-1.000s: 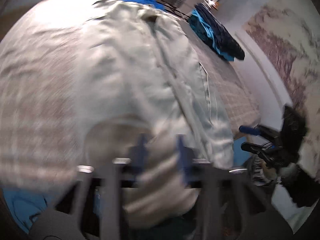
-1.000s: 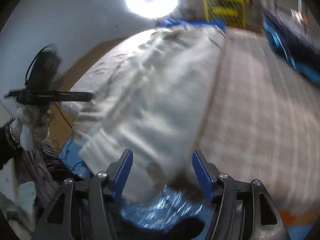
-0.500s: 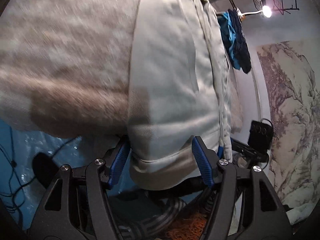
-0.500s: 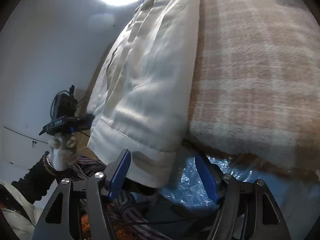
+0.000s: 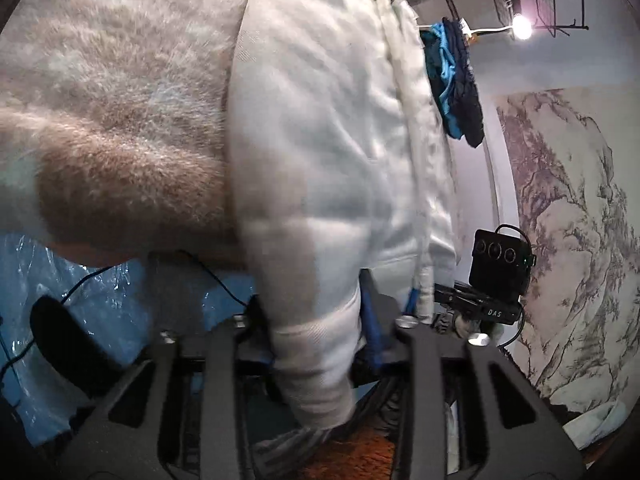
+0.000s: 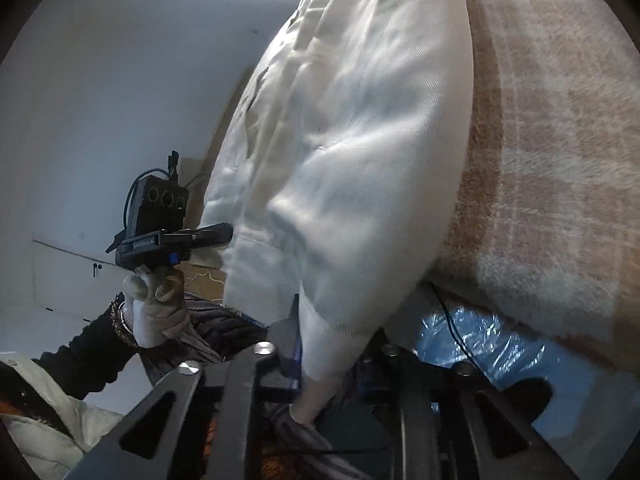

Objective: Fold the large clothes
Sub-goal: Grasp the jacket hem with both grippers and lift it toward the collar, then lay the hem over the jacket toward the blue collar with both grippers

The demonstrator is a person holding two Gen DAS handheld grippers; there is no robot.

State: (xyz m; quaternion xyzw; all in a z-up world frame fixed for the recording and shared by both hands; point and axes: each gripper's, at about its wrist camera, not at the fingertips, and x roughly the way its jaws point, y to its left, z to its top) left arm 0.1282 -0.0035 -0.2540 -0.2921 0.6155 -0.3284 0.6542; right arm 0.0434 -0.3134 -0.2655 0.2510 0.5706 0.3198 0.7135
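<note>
Both grippers have closed since half a second ago: their blue fingers, then spread either side of the garment's near hem, now pinch it. The left gripper (image 5: 320,344) grips the hem of the pale garment (image 5: 320,140) between pressed-in fingers, and the right gripper (image 6: 328,360) clamps a neighbouring part of the same hem, the cloth bunching into a narrow tongue between its jaws.

The garment lies lengthwise on the plaid blanket (image 5: 112,128) that covers the bed, its near end hanging just over the edge toward the person. It looks like soft, fairly thick woven cotton, limp rather than stiff, so it will likely sag between the two grips and drag on the fuzzy blanket, not slide freely. It seems light enough to lift, but long; the hem corners, where the fabric is doubled and stitched, are probably the firmest holds, and both grips appear to sit there already.

Below the bed edge lies crinkled blue plastic sheeting (image 6: 480,344), crossed by a thin black cable (image 6: 448,316) that could snag a trailing hem. Blue and navy clothes (image 5: 456,80) rest at the far end of the bed, well apart from the garment. A bright lamp (image 5: 522,32) glares against the wall.
</note>
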